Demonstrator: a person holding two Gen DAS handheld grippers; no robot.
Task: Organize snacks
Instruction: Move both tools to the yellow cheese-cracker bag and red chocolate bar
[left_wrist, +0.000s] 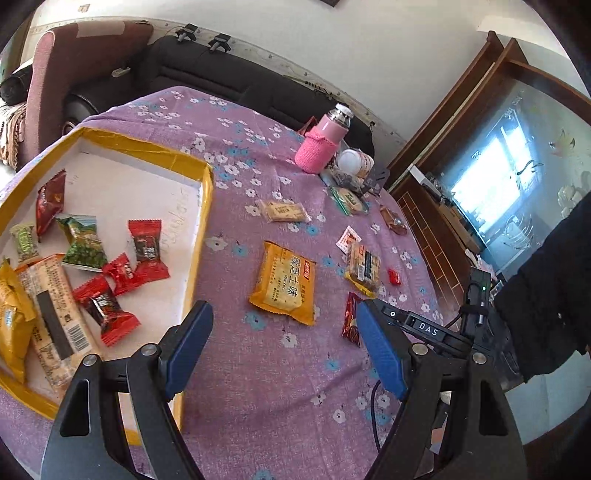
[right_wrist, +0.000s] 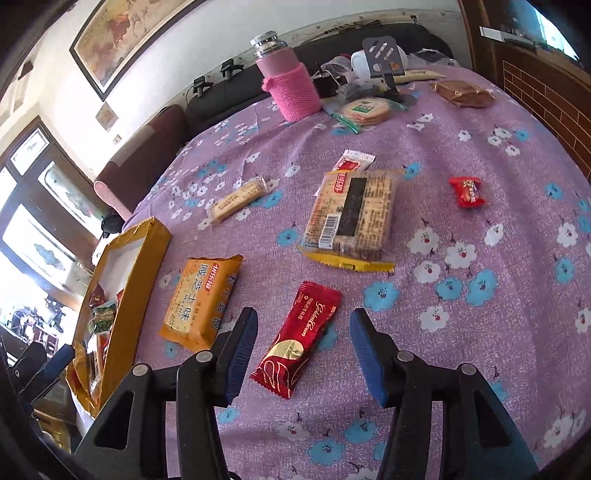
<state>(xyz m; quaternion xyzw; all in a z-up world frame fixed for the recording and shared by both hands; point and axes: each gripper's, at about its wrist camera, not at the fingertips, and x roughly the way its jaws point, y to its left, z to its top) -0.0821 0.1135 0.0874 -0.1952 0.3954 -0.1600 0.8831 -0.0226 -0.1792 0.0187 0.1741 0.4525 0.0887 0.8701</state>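
- A bench (right_wrist: 480, 332) draped in purple floral cloth carries the scattered snacks, spread loose so each can be picked singly.
- A yellow-edged box (left_wrist: 207, 206), at the left of the left-wrist frame, already holds about eight packets, evidently the collecting point.
- An orange biscuit pack (left_wrist: 283, 282) lies mid-frame, just right of the box wall, ahead of the left tool (left_wrist: 284, 354), whose jaws are spread and empty.
- A red wafer packet (right_wrist: 297, 339) lies between the right tool's (right_wrist: 303, 354) parted jaws, untouched, likely the next pick.
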